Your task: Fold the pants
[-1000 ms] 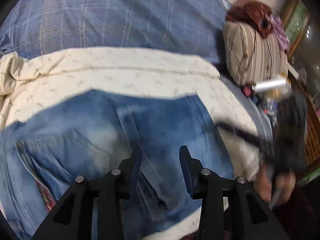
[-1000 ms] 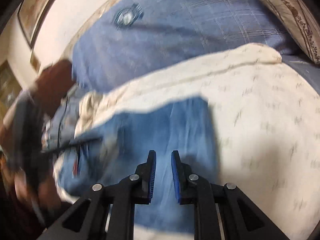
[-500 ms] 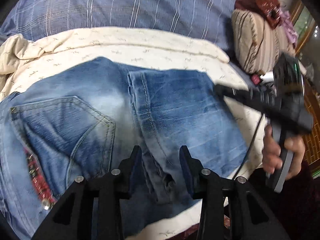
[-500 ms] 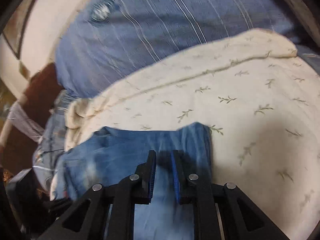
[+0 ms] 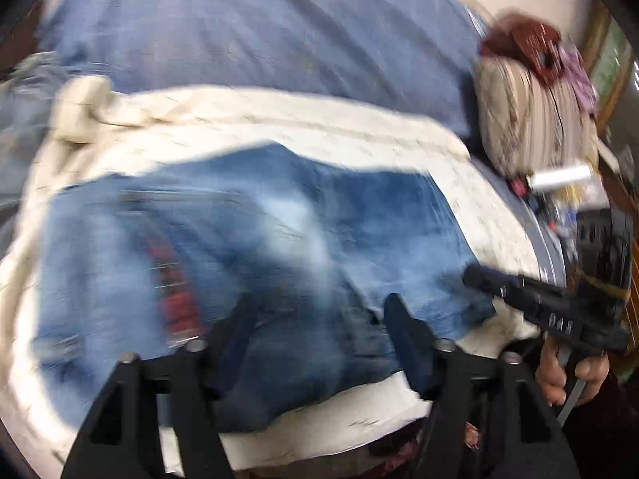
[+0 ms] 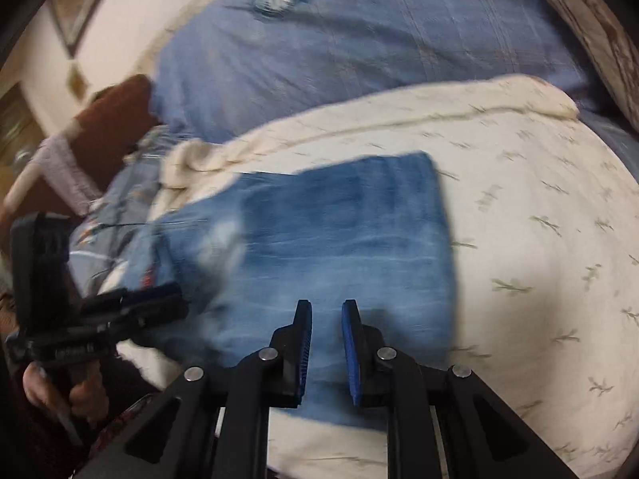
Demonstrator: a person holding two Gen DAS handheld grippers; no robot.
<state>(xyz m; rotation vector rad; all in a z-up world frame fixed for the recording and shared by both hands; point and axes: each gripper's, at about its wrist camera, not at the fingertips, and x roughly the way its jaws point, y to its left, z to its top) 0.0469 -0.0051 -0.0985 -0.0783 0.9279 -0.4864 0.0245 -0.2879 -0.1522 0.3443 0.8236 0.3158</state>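
Blue denim pants (image 5: 279, 231) lie folded into a compact rectangle on a cream blanket (image 5: 279, 127). They also show in the right wrist view (image 6: 339, 231), with a straight folded edge on the right. My left gripper (image 5: 319, 311) is open and empty, hovering over the pants' near edge. My right gripper (image 6: 326, 311) has its jaws a small gap apart with nothing between them, just above the pants' near edge. The right gripper also shows in the left wrist view (image 5: 519, 291) at the pants' right side. The left gripper shows in the right wrist view (image 6: 131, 299) at the left.
The cream blanket (image 6: 539, 219) lies over a blue plaid bedsheet (image 5: 259, 32). A striped pillow (image 5: 531, 111) with a dark red item on it sits at the right. Clutter and a white tube (image 5: 559, 177) lie beside the pillow. A wall runs behind the bed (image 6: 131, 20).
Both grippers have pulled back and up from the pants. The left gripper's jaws have opened wider. The pants stay folded on the blanket.
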